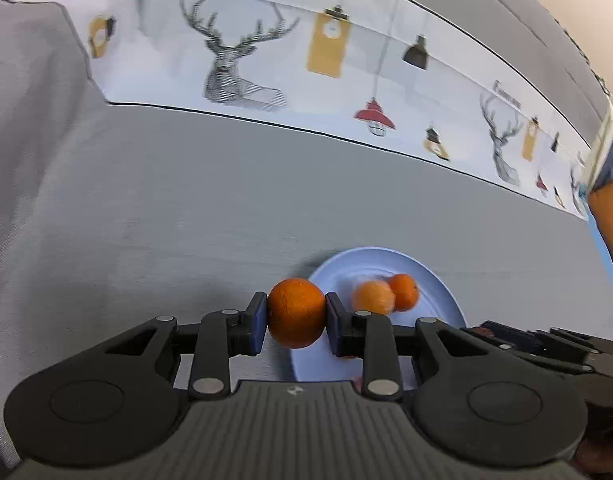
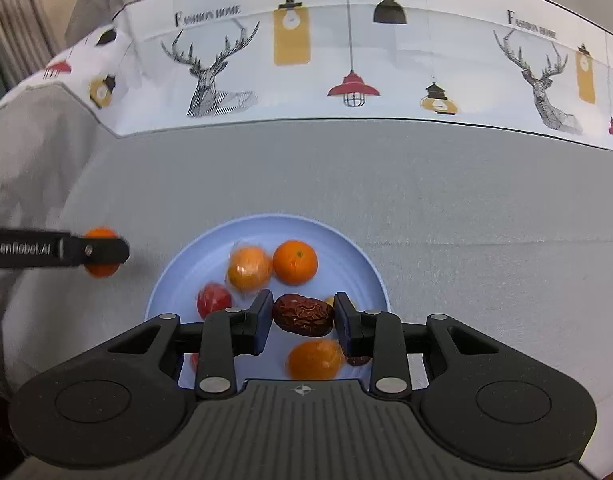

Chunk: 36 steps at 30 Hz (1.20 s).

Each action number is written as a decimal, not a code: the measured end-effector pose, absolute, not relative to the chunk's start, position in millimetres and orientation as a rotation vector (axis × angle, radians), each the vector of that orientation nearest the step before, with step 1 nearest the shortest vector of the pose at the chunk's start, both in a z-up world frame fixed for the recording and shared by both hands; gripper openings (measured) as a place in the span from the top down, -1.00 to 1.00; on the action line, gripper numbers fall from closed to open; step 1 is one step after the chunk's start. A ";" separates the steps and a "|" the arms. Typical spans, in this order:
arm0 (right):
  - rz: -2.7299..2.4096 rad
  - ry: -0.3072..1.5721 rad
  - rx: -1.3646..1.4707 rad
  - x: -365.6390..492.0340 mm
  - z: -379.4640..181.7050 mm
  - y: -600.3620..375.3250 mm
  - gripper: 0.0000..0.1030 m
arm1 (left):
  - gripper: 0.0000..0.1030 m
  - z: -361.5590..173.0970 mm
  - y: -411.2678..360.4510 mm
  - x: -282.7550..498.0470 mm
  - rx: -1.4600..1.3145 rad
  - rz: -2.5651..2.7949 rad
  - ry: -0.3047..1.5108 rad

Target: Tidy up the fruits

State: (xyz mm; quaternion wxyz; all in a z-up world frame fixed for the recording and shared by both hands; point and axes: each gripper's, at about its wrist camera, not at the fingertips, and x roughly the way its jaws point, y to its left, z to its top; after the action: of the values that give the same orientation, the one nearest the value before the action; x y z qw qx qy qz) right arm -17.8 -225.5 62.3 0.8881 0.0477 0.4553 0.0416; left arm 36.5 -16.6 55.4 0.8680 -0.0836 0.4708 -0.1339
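1. The surface [image 2: 466, 208] under its grey cloth is the biggest thing here; you have plenty of bare cloth to the left of the plate, so keep your carrying path over it, not over the piled fruit.
2. The blue plate [image 2: 346, 240] sits near you and already holds most of the fruit. Judging by that, it is where the fruit goes; aim for its open left part.
3. Your left gripper [image 1: 296, 314] has its fingers clamped on an orange [image 1: 296, 313], held in the air just left of the plate's rim. Bring it in low and level, and let go only once the orange touches the plate, or it may roll.
4. Your right gripper [image 2: 303, 316] has its fingers closed around a wrinkled red date [image 2: 303, 315], right over the plate; whether the date is lifted or lying there cannot be told. Hold it lightly; it looks soft.
5. Mind the wrapped orange [image 2: 248, 268], the bare orange [image 2: 295, 262] and the small red fruit [image 2: 213, 300] close by: lower between them, not onto them.
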 end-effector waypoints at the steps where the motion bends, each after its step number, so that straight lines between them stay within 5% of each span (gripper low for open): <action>1: 0.091 0.951 0.085 -18.8 60.7 -223.7 0.33 | 0.35 55.4 -19.1 35.4 -0.171 -0.298 0.987; 36: 0.068 0.957 0.030 -16.4 59.3 -217.2 0.33 | 0.35 40.4 -88.2 10.4 0.133 -0.489 0.935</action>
State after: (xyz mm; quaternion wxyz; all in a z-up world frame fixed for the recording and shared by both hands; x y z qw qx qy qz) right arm -16.4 -217.2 59.3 0.8869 0.0143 0.4605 0.0328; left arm 10.4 -88.2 40.4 0.8619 0.0633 0.4460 -0.2330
